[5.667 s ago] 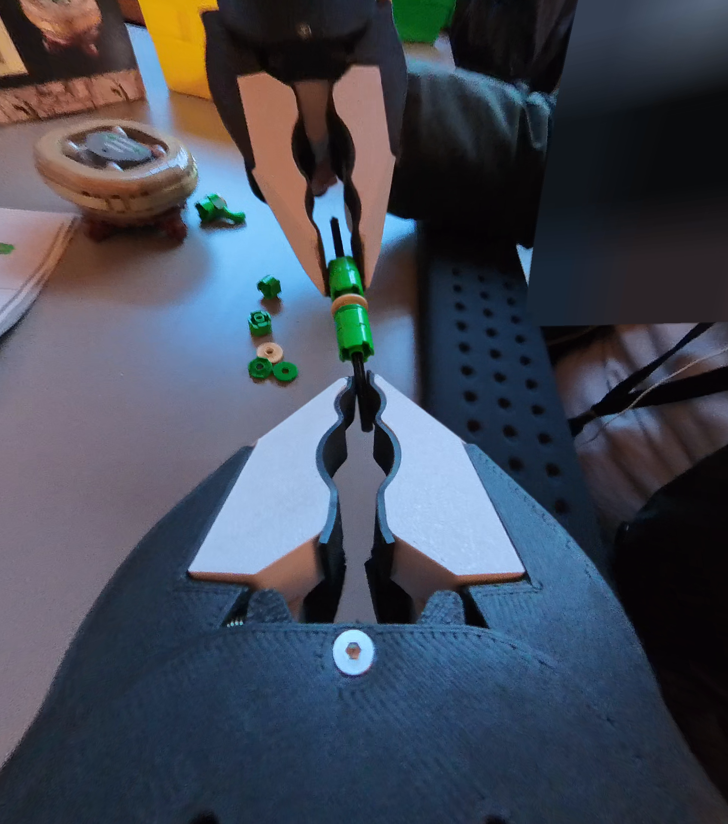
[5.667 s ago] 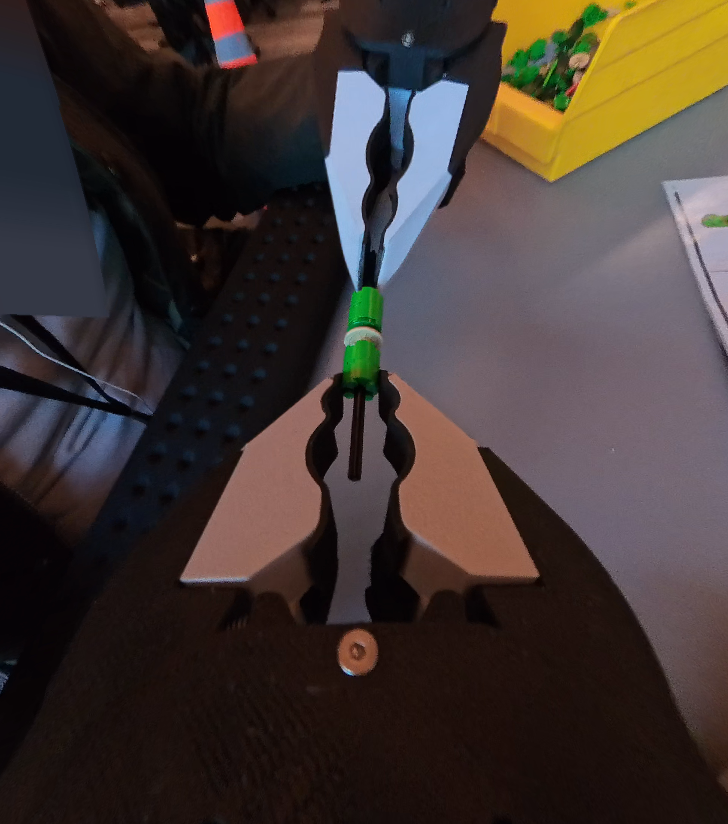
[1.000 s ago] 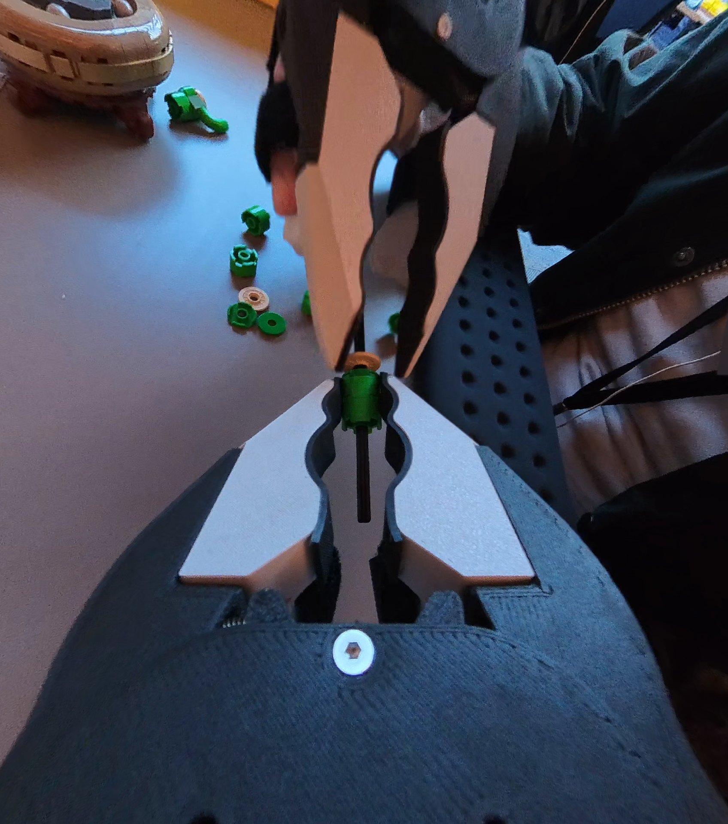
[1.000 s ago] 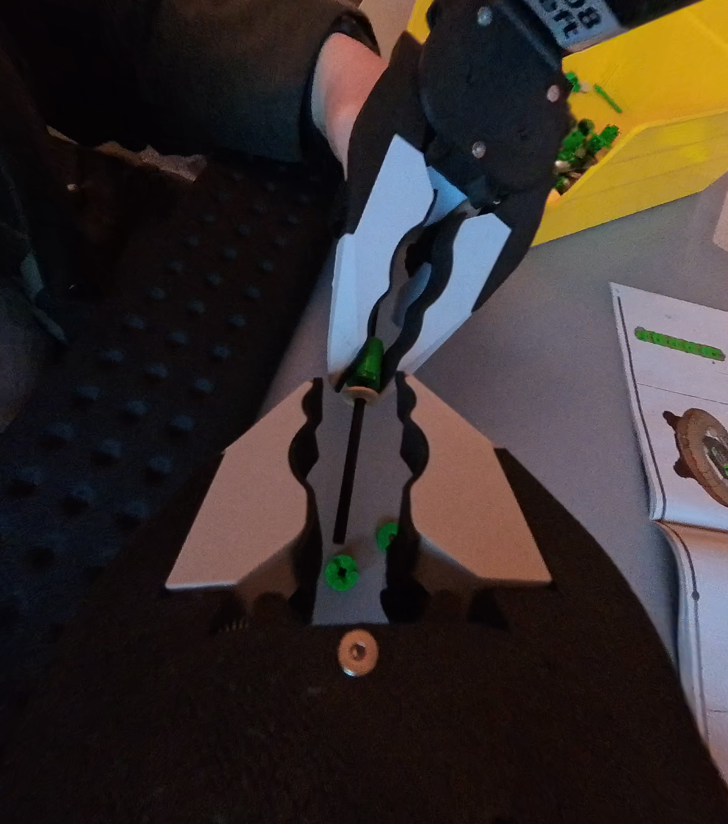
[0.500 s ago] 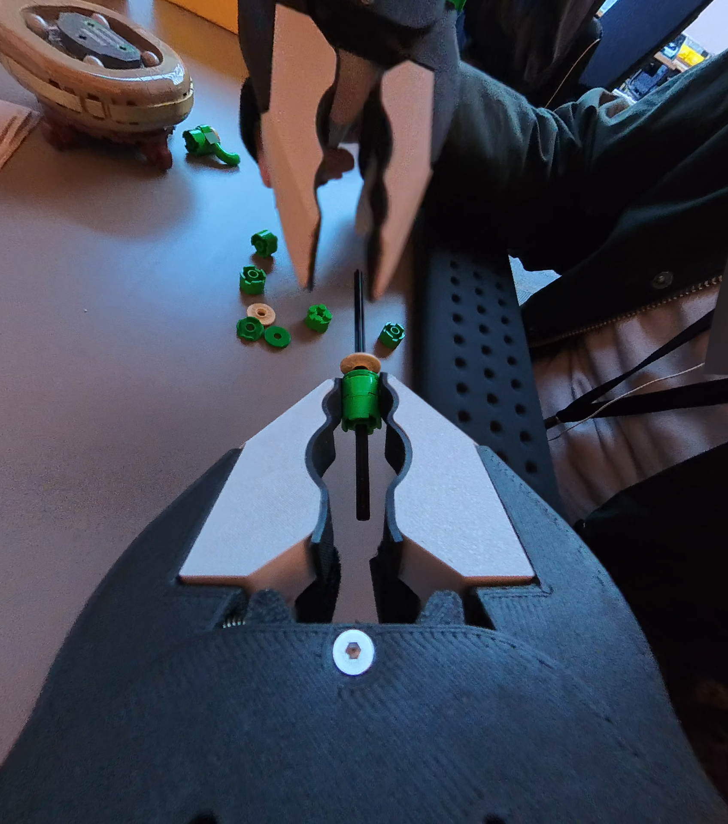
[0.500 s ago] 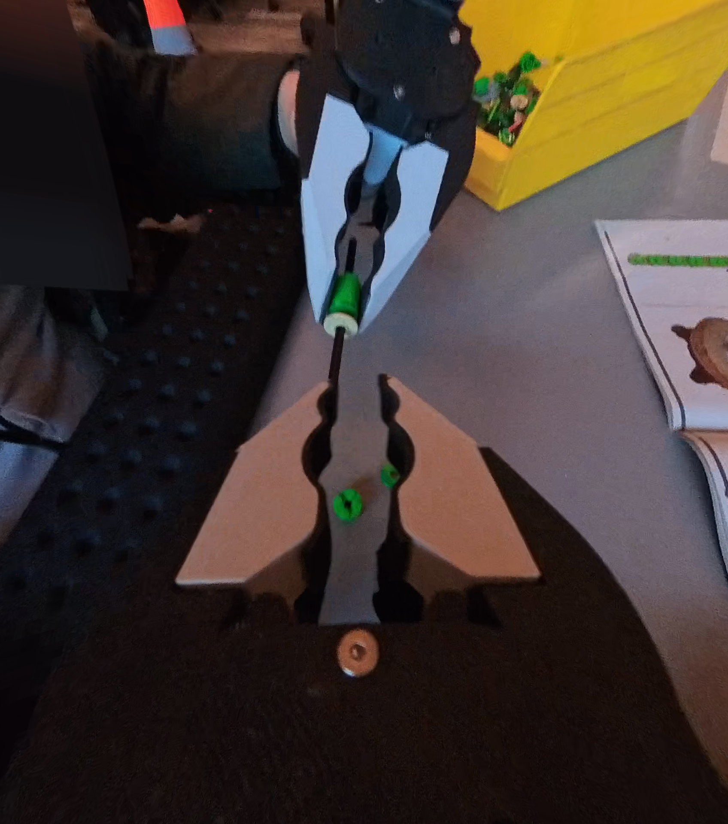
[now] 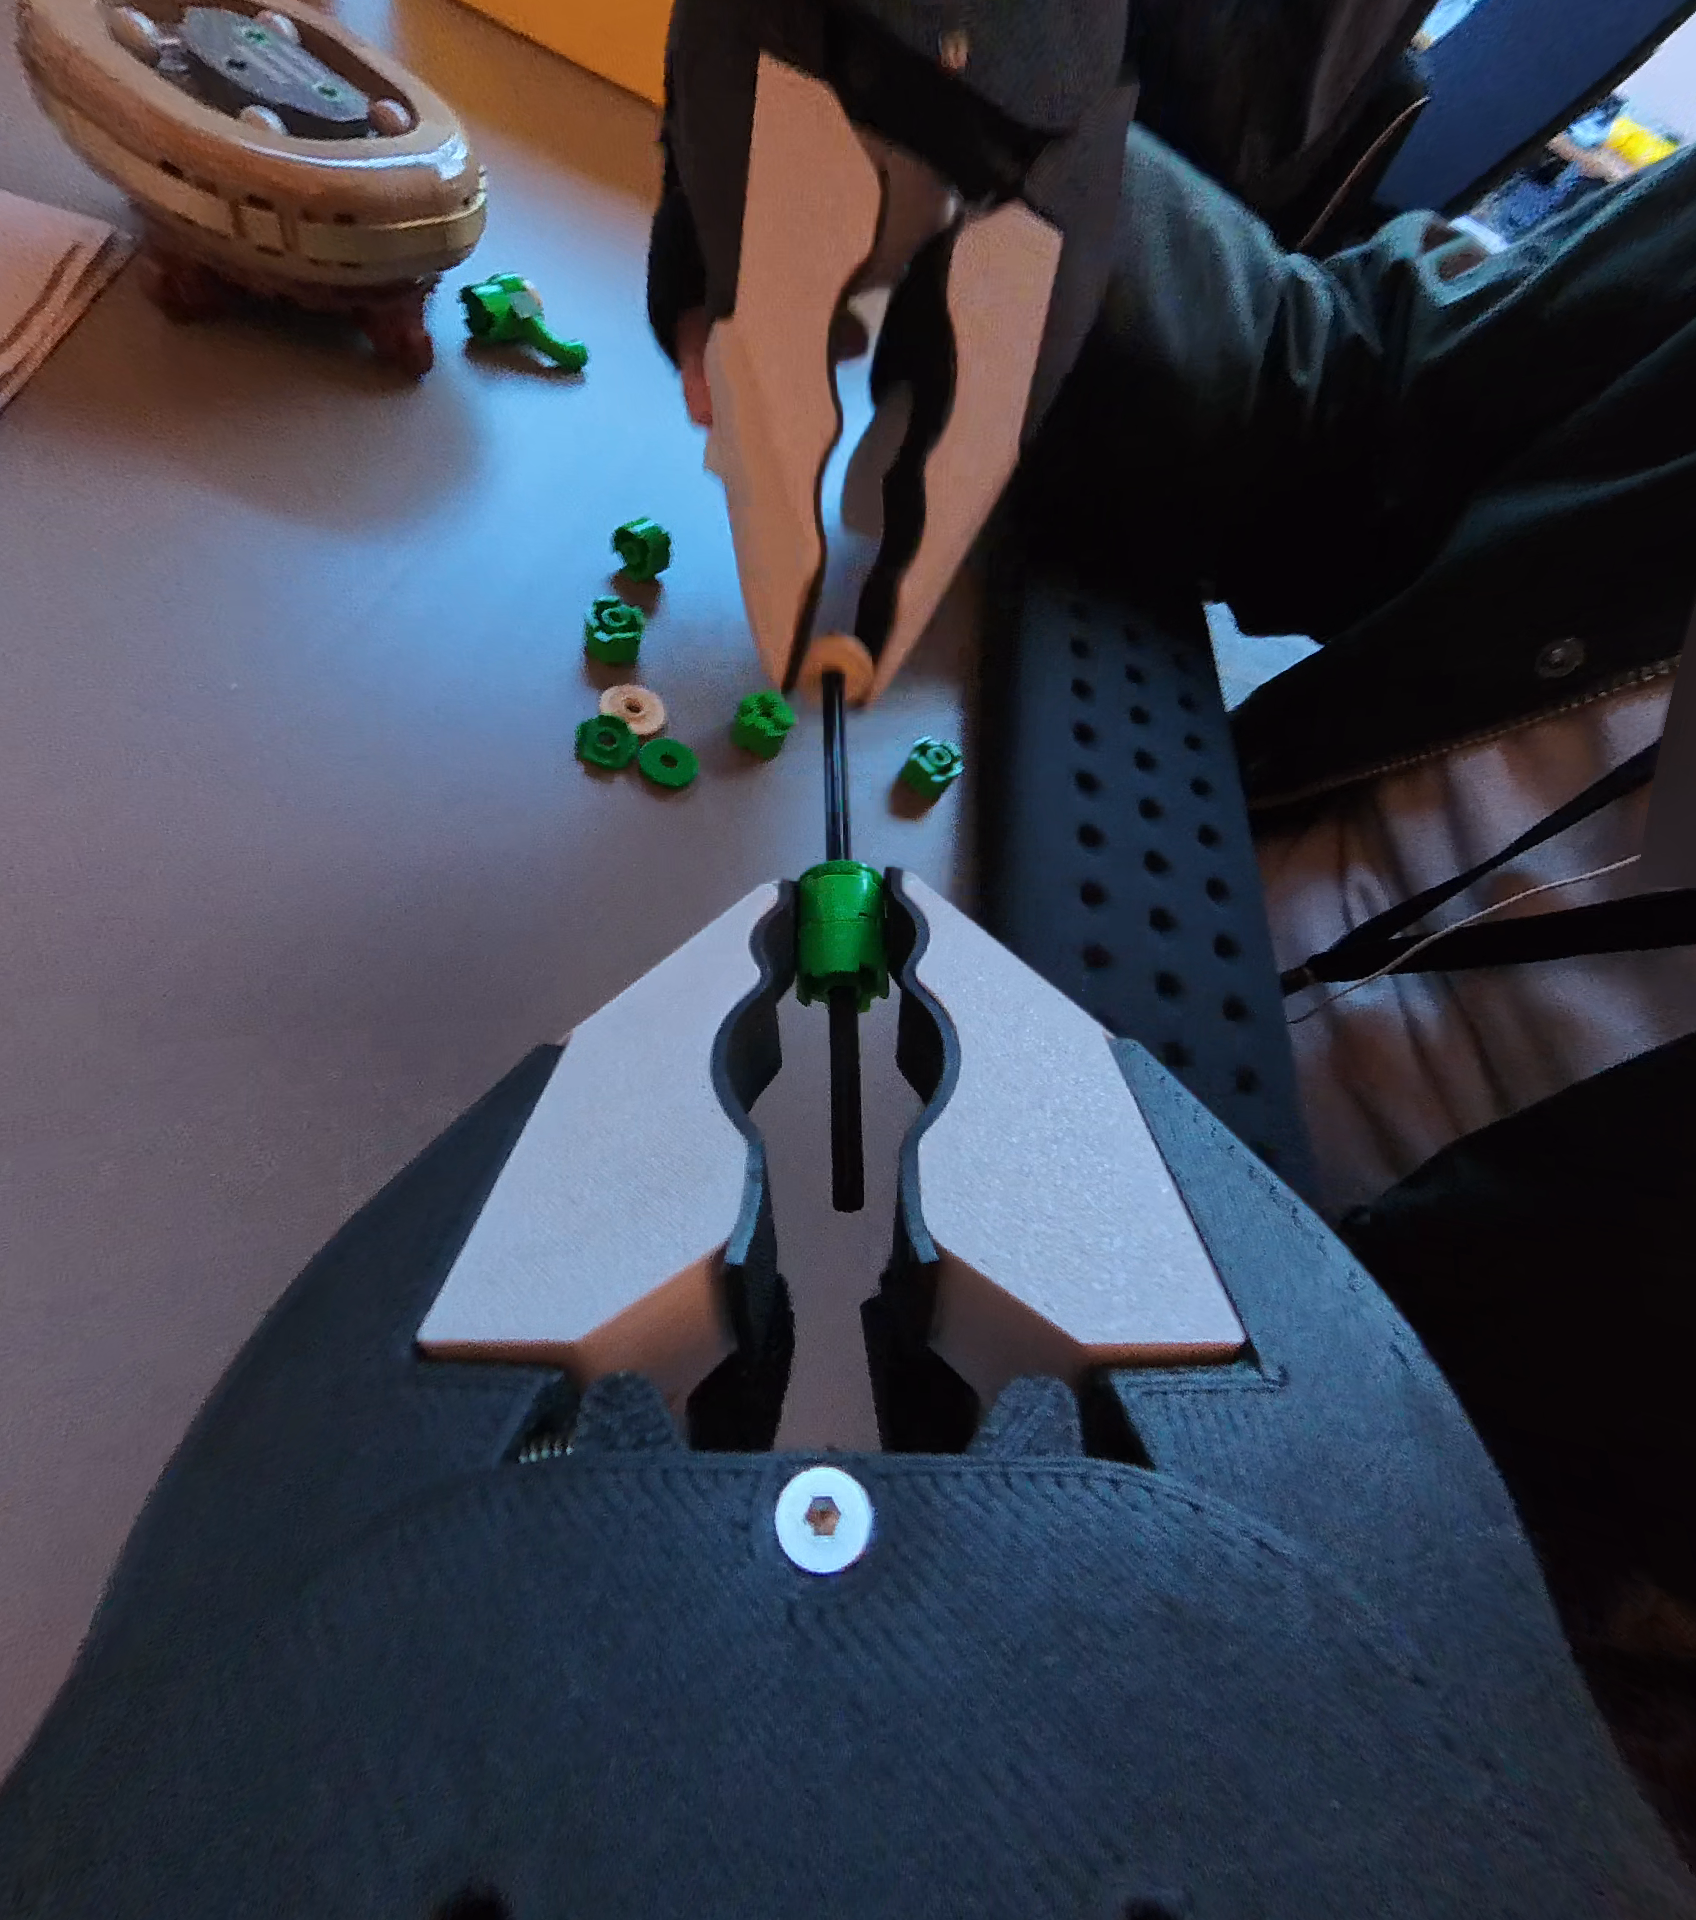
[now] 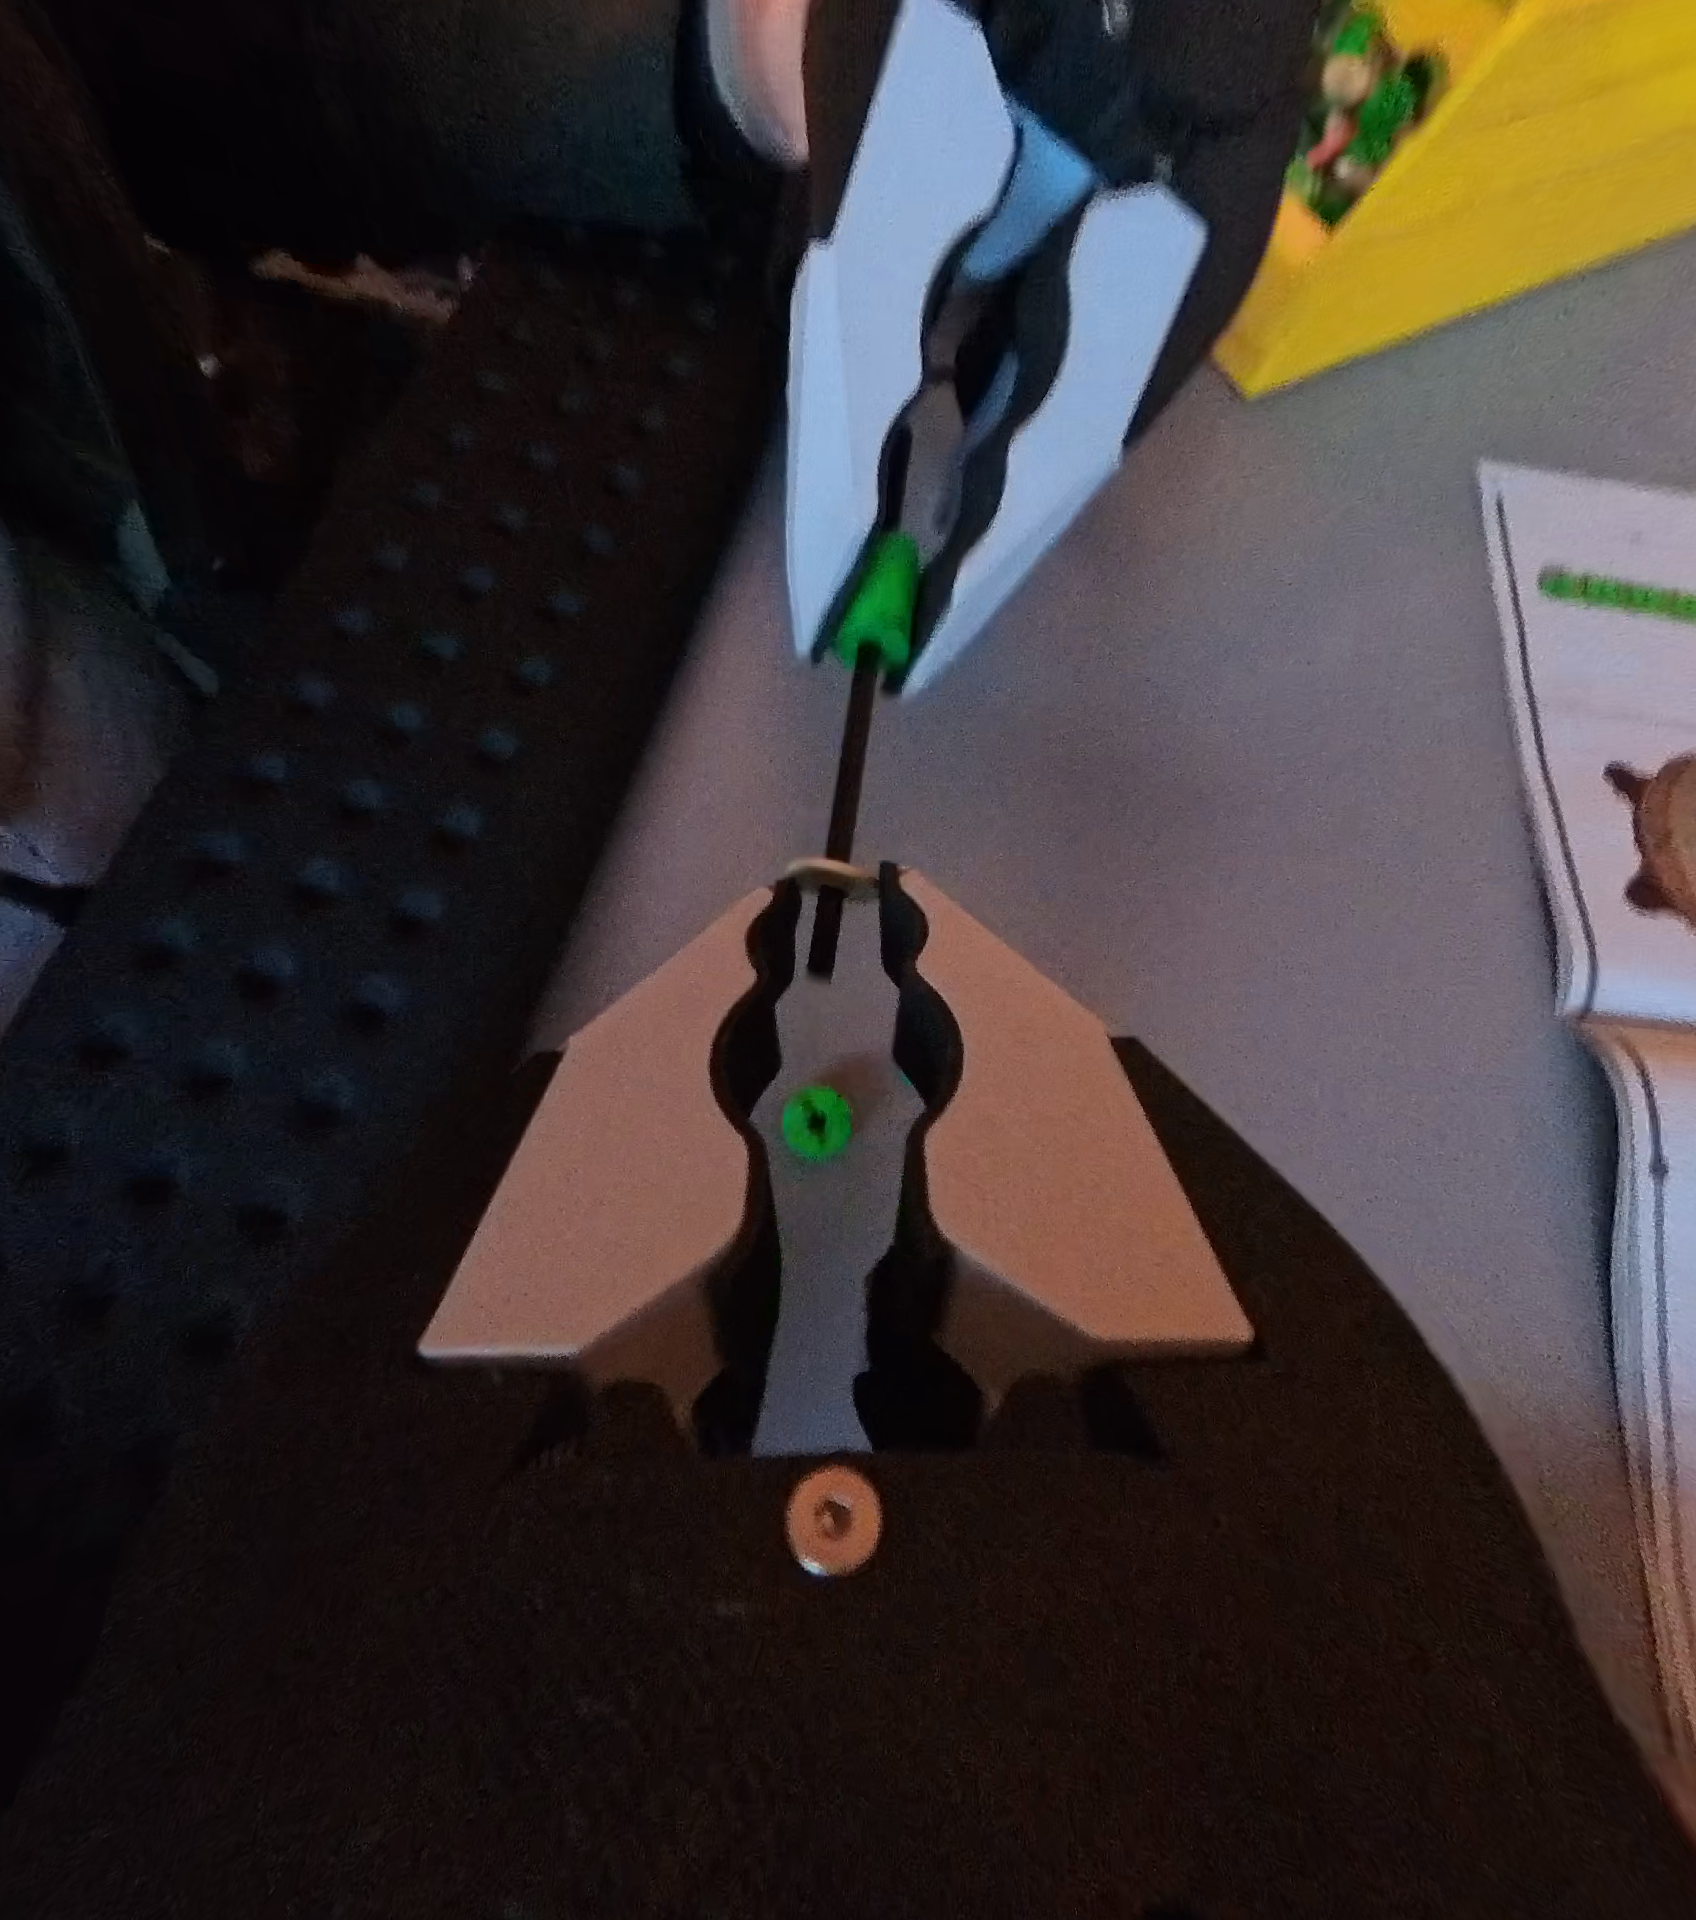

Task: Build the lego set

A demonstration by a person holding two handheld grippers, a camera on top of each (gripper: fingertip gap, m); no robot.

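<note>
The build looks barely begun: the left hand-held gripper [image 7: 839,914] clamps the green cylinder [image 7: 841,930] on the black axle [image 7: 835,764], the right hand-held gripper [image 8: 839,883] pinches a tan disc [image 8: 828,875] near its tip, and loose green pieces [image 7: 615,629] lie on the counter [image 7: 200,779] at eleven o'clock.

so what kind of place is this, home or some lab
Probably a hobby or work desk in an office or lab, though that is uncertain. A yellow parts bin stands on a grey table, with an open instruction booklet and loose green pieces.
</note>
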